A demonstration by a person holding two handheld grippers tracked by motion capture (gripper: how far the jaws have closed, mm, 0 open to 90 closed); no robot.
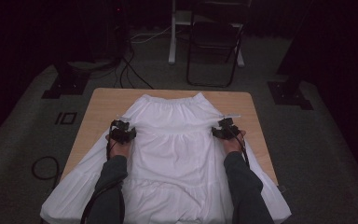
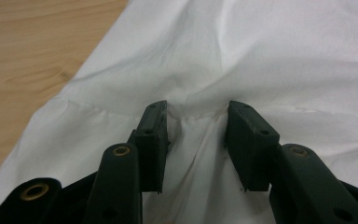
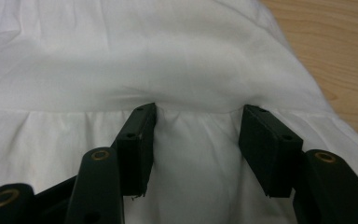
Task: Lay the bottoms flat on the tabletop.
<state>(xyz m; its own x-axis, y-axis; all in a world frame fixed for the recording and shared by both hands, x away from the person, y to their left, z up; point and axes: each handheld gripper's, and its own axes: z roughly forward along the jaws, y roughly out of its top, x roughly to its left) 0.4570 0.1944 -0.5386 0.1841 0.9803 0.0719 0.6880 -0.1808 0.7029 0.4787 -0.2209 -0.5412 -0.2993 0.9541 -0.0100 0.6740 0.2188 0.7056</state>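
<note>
High view, white skirt (image 1: 175, 144) spread flat over wooden table (image 1: 103, 100), left gripper (image 1: 121, 128) at its left edge, right gripper (image 1: 224, 127) at its right edge, both with jaws apart, tips pressed on a gathered seam, fabric lying between them unpinched

Dim room, dark walls or curtains all round, grey carpet floor (image 1: 23, 121). Black folding chair (image 1: 214, 42) beyond the wooden table (image 1: 102, 100), white stand leg (image 1: 172, 32) beside it. Black cables (image 1: 130, 70) trail across the carpet, dark base plates (image 1: 289, 93) either side.
</note>
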